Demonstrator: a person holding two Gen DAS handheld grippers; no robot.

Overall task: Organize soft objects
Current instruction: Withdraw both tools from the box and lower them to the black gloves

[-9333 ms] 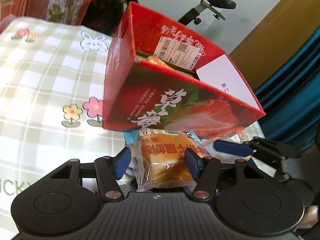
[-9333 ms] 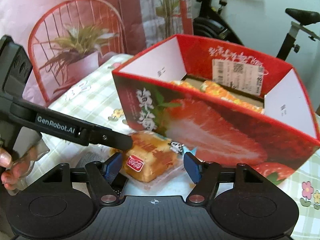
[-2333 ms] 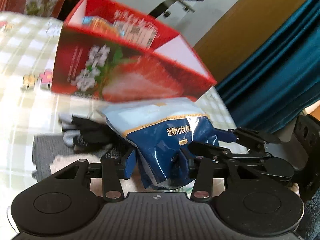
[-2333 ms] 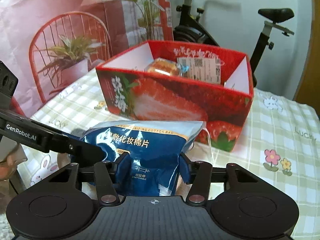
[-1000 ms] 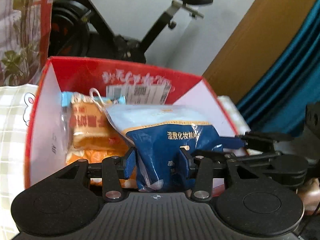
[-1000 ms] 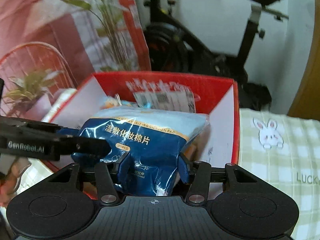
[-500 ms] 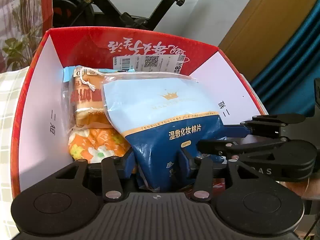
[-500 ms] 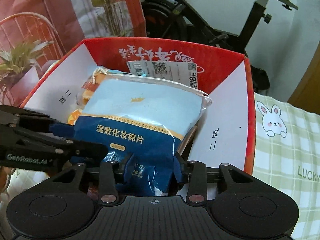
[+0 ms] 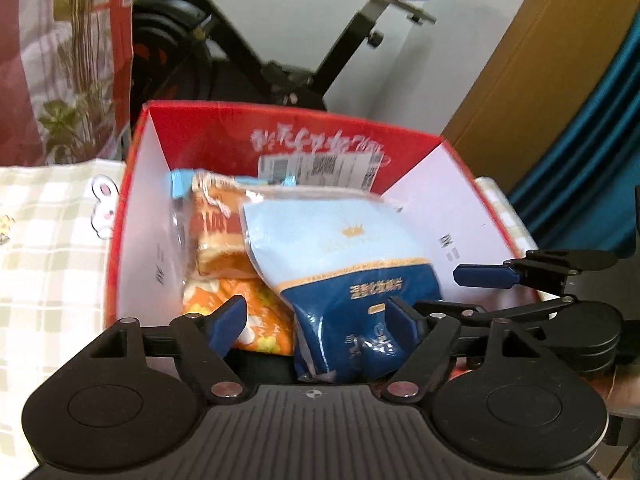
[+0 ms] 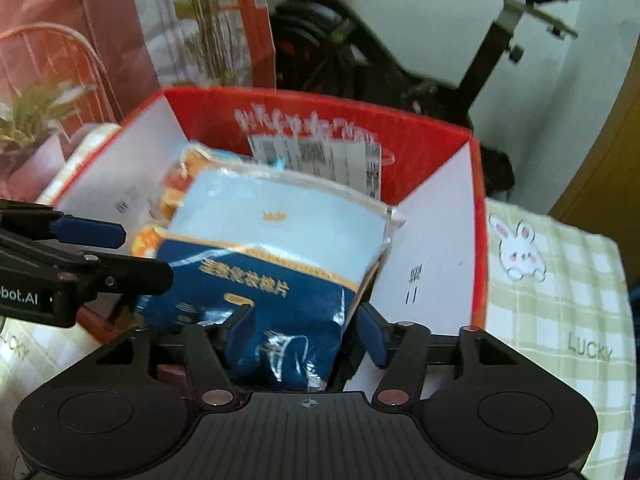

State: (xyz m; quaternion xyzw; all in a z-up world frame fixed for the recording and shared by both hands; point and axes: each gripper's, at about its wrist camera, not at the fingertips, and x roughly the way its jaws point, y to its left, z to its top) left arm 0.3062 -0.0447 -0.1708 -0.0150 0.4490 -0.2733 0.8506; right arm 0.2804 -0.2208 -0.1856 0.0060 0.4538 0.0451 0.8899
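Blue-and-pale-blue plastic pack of cotton pads (image 9: 352,256) lay tilted inside the red cardboard strawberry box (image 9: 280,136), leaning on the orange wrapped bread packets (image 9: 218,240) at its left. Left gripper (image 9: 320,320) — jaws opening, left pad clear of the pack, right pad at its edge. Right gripper (image 10: 308,330) — jaws also opening, the pack's lower end between them. Box stood on a green-checked tablecloth (image 10: 560,280).
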